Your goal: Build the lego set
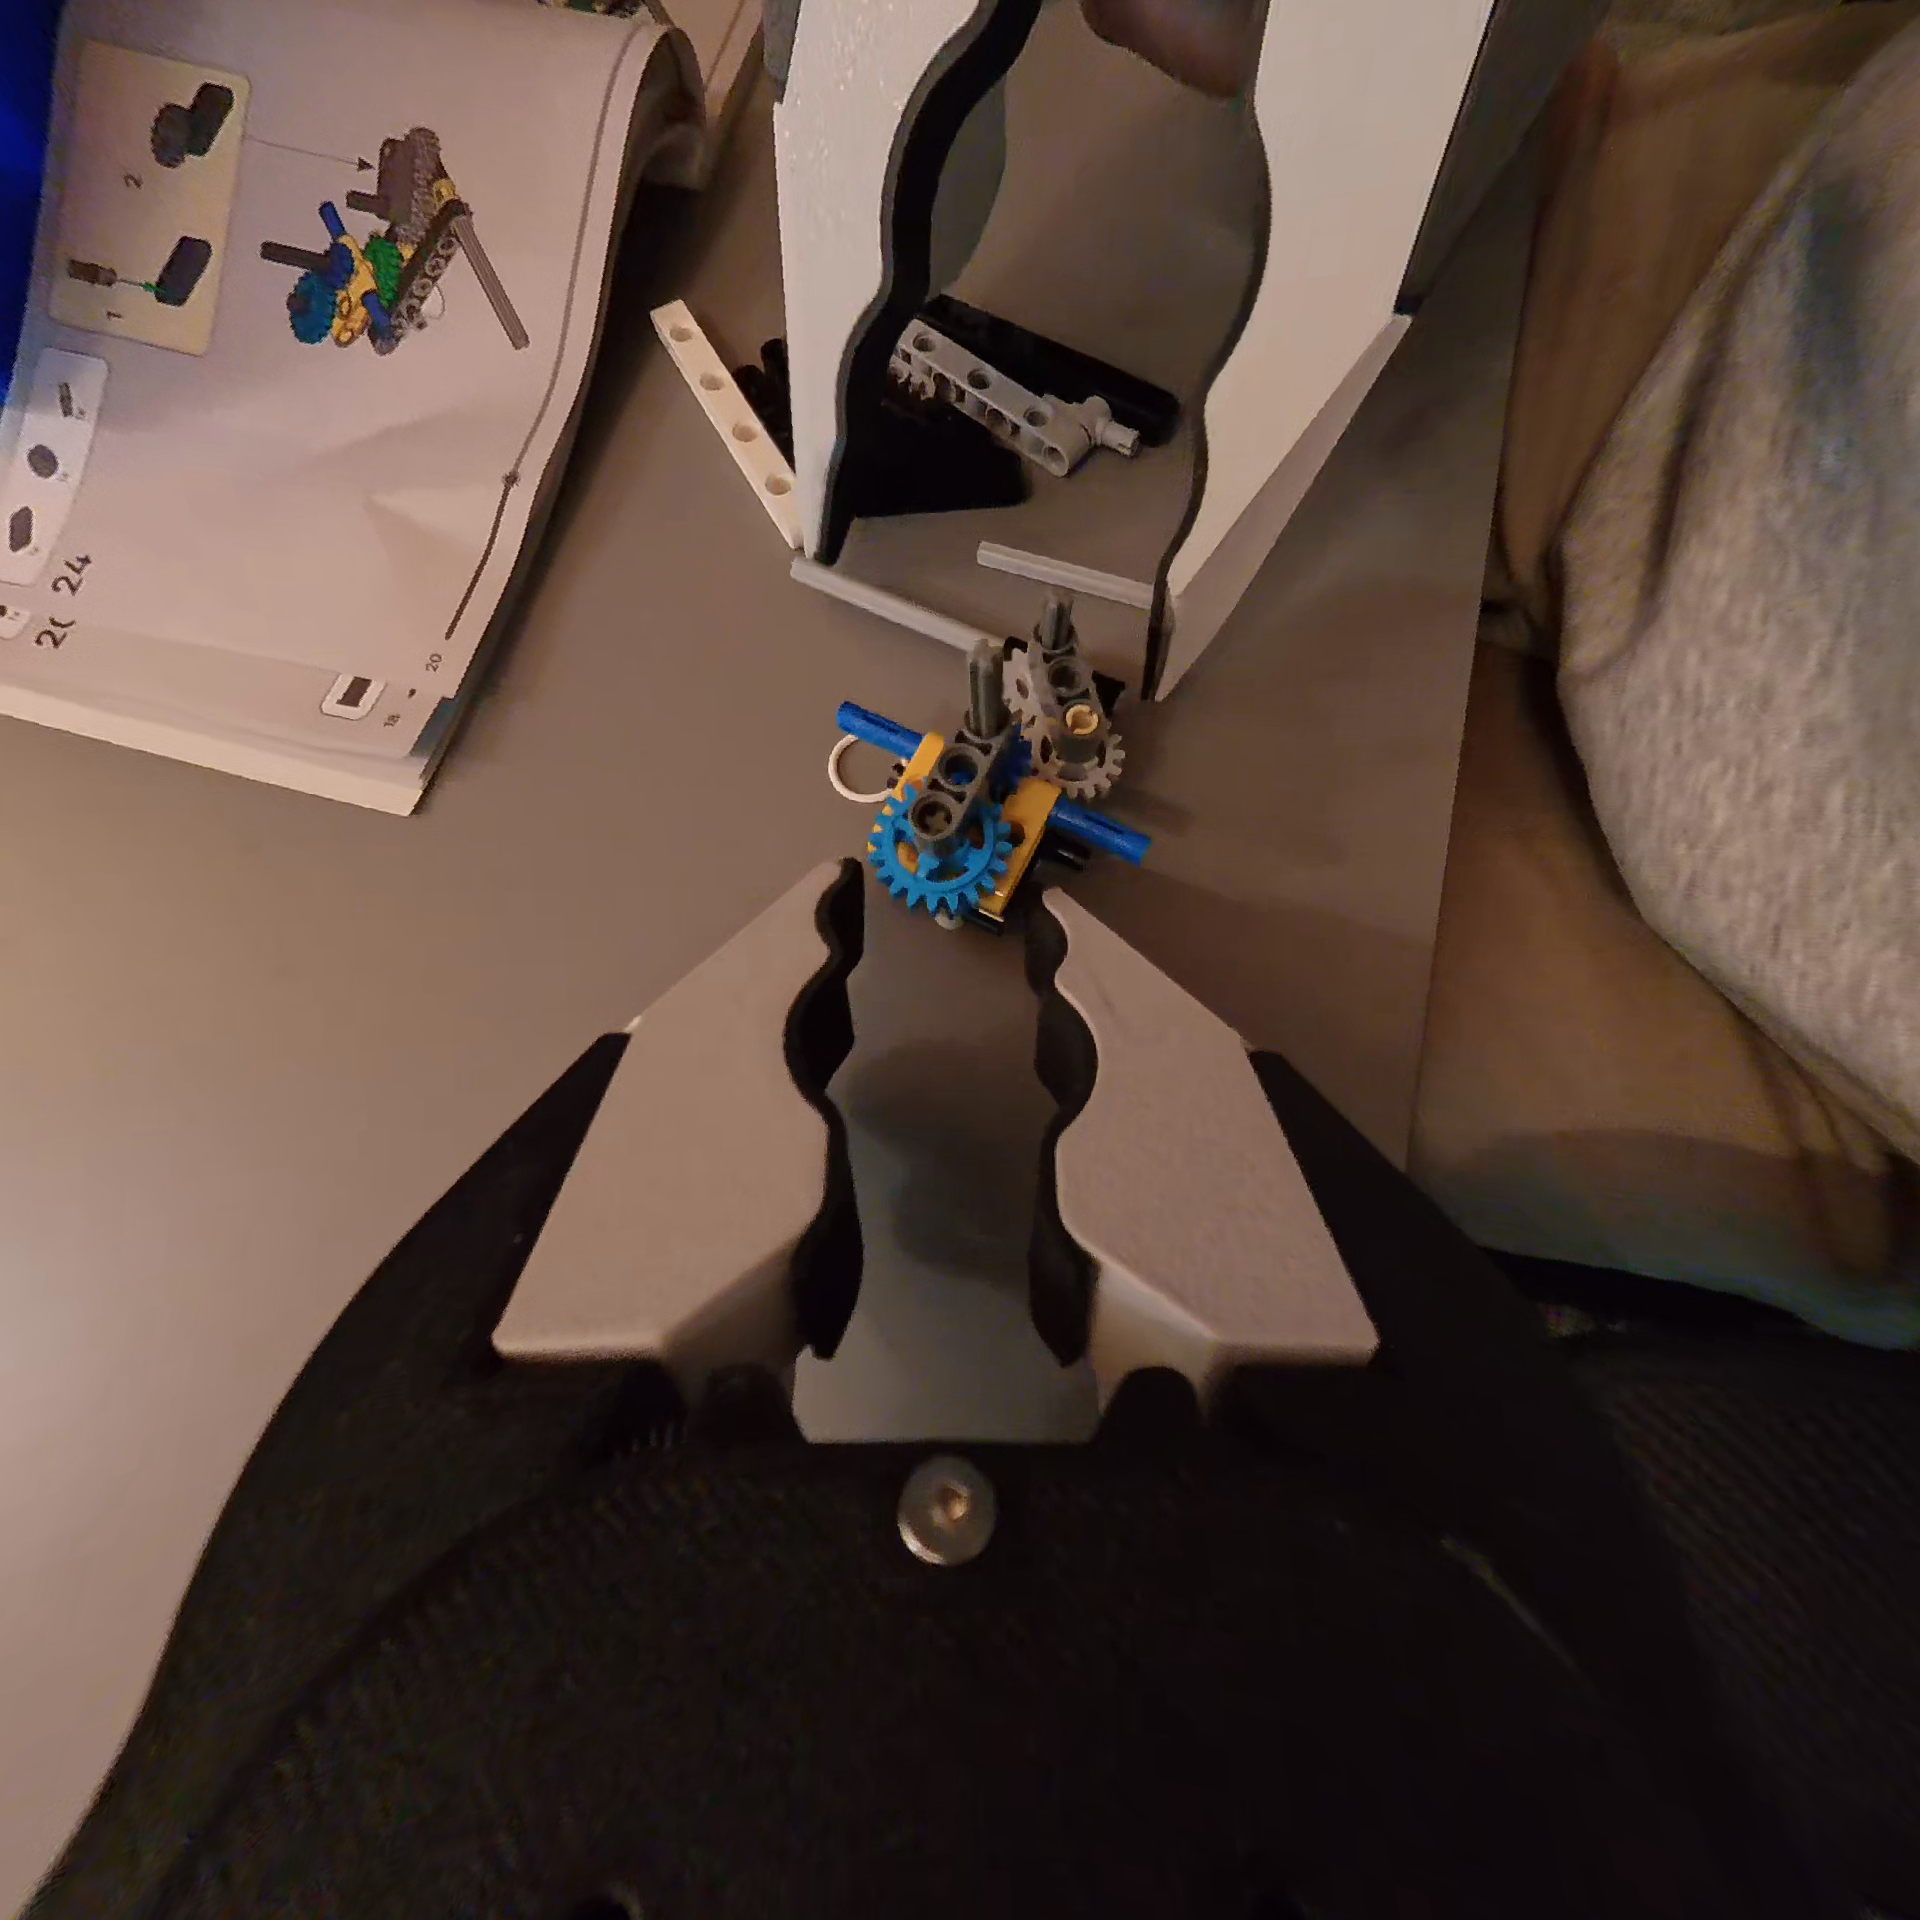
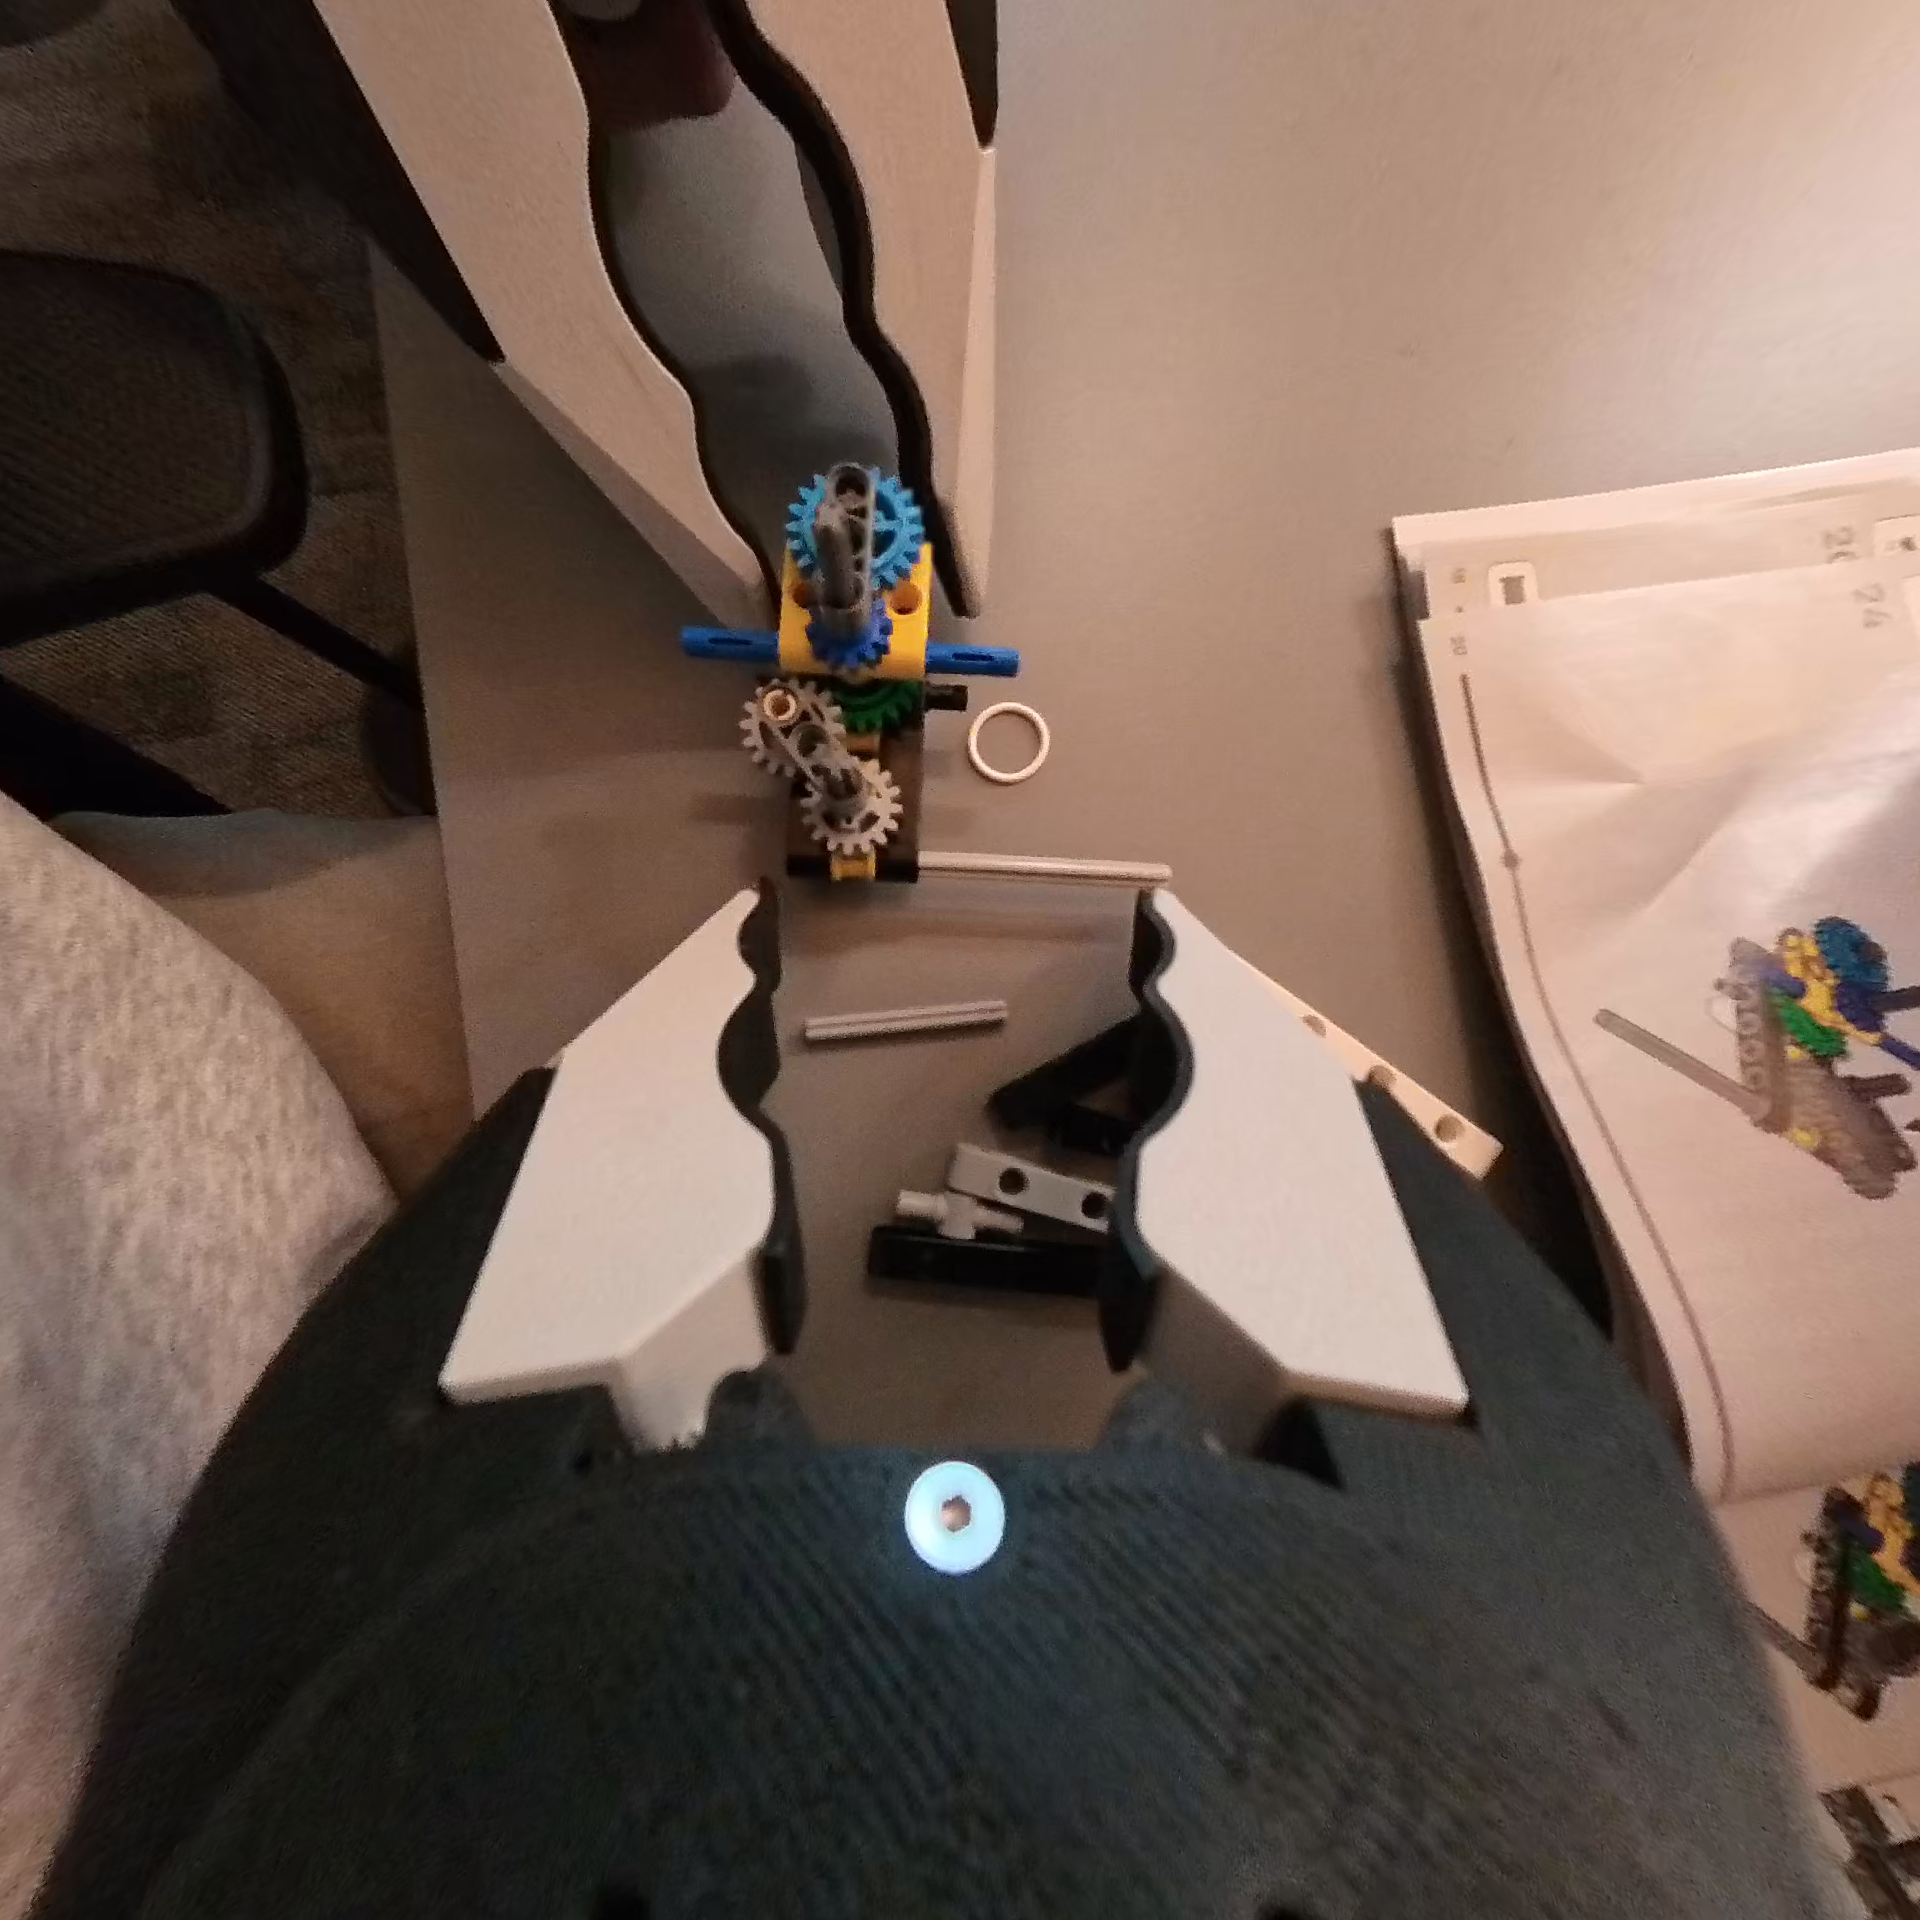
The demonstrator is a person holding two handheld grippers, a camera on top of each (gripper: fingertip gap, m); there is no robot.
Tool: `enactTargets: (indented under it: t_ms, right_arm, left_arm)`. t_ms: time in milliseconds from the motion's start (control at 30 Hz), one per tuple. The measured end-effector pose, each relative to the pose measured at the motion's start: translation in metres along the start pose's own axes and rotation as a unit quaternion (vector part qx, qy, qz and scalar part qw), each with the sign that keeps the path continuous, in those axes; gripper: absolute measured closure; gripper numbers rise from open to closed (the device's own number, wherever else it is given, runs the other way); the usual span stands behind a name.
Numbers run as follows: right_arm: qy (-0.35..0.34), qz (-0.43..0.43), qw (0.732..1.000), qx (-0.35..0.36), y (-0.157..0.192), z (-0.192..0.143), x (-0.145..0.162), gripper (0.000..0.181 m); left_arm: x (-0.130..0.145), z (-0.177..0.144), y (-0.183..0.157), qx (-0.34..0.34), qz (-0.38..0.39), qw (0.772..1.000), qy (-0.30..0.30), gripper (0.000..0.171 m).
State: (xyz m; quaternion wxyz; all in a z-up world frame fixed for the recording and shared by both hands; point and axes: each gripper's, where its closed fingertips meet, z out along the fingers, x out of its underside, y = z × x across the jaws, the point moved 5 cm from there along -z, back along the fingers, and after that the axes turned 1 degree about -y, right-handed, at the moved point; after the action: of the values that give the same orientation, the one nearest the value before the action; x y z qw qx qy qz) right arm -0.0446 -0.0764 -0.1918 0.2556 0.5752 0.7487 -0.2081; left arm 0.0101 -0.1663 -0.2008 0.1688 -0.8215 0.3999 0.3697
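A small lego gear assembly [image 1: 987, 790] lies on the grey table, with a yellow block, blue and grey gears and a blue axle through it. My left gripper [image 1: 945, 899] is partly open, its tips on either side of the assembly's blue-gear end. In the right wrist view the assembly [image 2: 847, 665] lies between both grippers. My right gripper [image 2: 956, 909] is wide open and empty, just short of the assembly's grey-gear end. It hangs over a grey axle [image 2: 904, 1018], a black triangular piece [image 2: 1070, 1091], a grey holed beam [image 2: 1039, 1184] and a black beam [image 2: 977, 1262].
An open instruction booklet [image 1: 312, 416] lies on the table and also shows in the right wrist view [image 2: 1662, 935]. A white ring [image 2: 1006, 740] lies beside the assembly. A white holed beam [image 1: 727, 416] lies near the booklet. Grey cloth [image 1: 1714, 623] lies past the table edge. About 5 centimeters separates my left fingertips from my right. The left gripper is farther from the black triangular piece [image 2: 1070, 1091], some 9 centimeters, than the right, some 4 centimeters. Seen from the left wrist view [image 1: 958, 451] as well.
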Motion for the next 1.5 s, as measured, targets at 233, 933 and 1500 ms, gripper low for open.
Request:
enactTargets:
  t_ms: [233, 933, 1500]
  right_arm:
    - [-0.003, -0.003, 1.000, 0.002, -0.0004, -0.0002, -0.0016, 0.118]
    - [-0.005, -0.019, 1.000, 0.000, -0.0053, 0.0016, -0.0022, 0.110]
    - [0.007, -0.044, 0.999, 0.004, -0.0050, 0.0017, -0.0027, 0.111]
  left_arm:
    - [-0.0008, 0.0007, -0.0007, -0.004, 0.004, 1.000, 0.000, 0.147]
    - [-0.0009, 0.0005, -0.0012, 0.002, 0.004, 1.000, 0.000, 0.147]
    - [-0.0010, 0.0004, -0.0010, -0.007, 0.008, 1.000, -0.001, 0.147]
